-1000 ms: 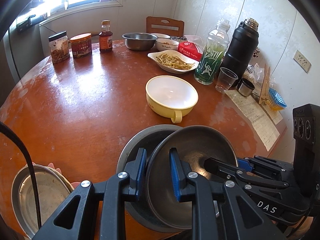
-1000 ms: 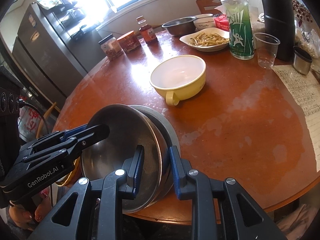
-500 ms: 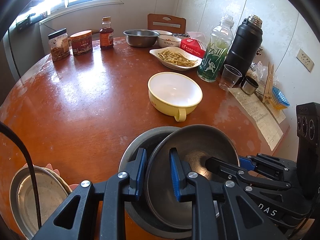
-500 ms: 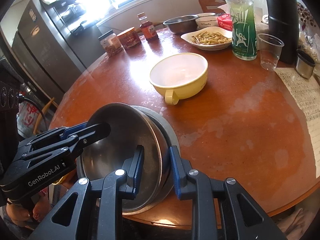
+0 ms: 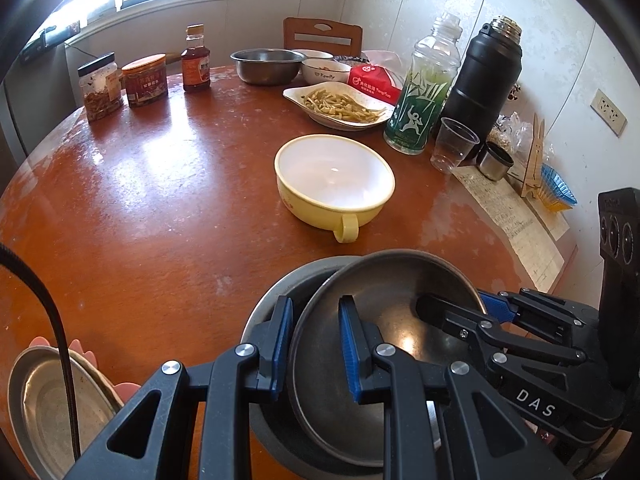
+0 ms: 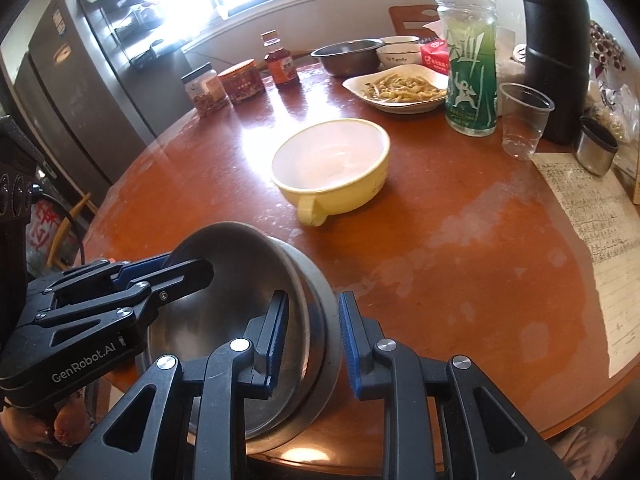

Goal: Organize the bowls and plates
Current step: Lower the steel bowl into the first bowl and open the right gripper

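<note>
round table (image 5: 140, 216) carried most things far side; yellow bowl (image 5: 334, 178) sat mid-table, handle toward the near edge. steel bowl (image 5: 384, 320) lay tilted inside a larger steel basin (image 5: 268, 304) at the near edge. left tool (image 5: 312, 344) straddled its left rim, right tool (image 6: 308, 336) its right rim, both apparently gripping. next move likely seats it flat.

The stacked steel bowls (image 5: 372, 320) and both grippers moved a little closer to the yellow bowl (image 5: 334, 180), toward frame centre.
</note>
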A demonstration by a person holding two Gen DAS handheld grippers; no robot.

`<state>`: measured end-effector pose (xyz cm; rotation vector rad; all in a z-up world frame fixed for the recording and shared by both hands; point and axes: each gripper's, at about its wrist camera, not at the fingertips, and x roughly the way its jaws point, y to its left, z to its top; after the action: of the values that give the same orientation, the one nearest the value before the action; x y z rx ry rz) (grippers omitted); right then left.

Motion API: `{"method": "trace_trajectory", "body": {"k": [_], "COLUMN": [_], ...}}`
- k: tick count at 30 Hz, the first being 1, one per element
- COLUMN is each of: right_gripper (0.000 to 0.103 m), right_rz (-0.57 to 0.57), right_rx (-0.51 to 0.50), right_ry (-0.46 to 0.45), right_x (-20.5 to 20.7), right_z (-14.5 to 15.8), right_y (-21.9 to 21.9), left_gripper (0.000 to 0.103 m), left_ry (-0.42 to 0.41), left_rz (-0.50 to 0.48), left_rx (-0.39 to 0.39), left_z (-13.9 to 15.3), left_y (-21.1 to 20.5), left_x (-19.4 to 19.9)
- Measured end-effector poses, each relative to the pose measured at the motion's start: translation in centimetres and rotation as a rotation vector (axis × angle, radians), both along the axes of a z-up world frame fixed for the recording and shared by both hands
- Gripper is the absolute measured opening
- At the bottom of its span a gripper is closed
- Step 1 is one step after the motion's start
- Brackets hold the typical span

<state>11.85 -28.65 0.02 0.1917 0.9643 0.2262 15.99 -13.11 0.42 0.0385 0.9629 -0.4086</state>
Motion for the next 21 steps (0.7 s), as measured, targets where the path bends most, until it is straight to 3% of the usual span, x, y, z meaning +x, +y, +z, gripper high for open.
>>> {"method": "trace_trajectory", "body": {"k": [21], "right_gripper": [0.027], "right_rz": [-0.048], "right_rx": [0.019], "right_ry": [0.032], "right_x": [1.8], "right_z": [-0.4], "right_y": [-3.2], "left_gripper": [0.024], "left_ry": [0.029], "left_rz": [-0.053], "left_rx": [0.005], "left_z": [-0.5], "left_y": [-3.0], "left_x": [2.0]}}
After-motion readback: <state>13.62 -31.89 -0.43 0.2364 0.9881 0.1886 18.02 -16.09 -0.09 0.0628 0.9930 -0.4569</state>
